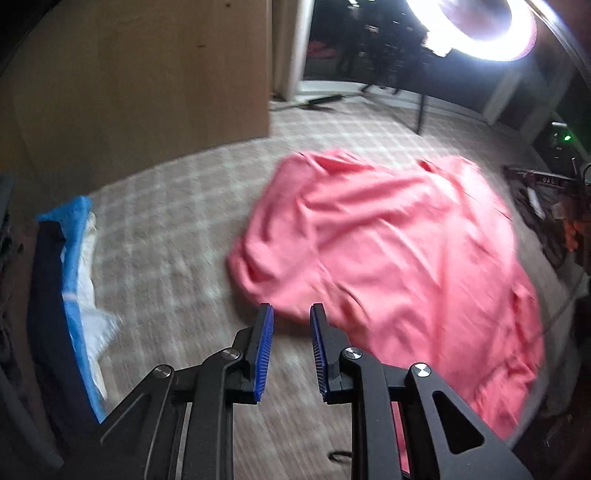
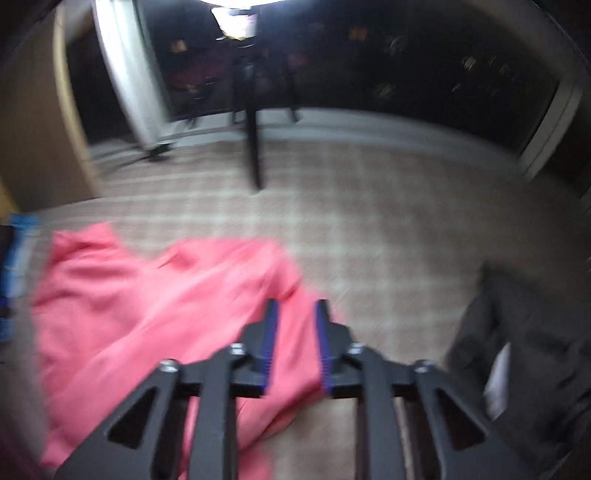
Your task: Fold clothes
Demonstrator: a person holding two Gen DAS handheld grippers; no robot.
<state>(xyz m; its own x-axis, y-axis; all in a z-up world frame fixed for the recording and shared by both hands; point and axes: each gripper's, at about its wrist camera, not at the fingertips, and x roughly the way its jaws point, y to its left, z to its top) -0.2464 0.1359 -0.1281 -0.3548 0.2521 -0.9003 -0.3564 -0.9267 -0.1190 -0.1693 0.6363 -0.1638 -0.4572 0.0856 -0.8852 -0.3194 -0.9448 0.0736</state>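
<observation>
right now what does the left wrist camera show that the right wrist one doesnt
Only the left wrist view shows the bright ring light, the white cloth lying on the blue one, and the clutter of dark gear past the far edge of the pink garment.

Only the right wrist view shows a dark grey garment heaped on the checked cover.

Both show the pink garment spread out and wrinkled, the blue cloth, the checked cover, a black stand leg, and an open gripper, the left and the right, holding nothing.
</observation>
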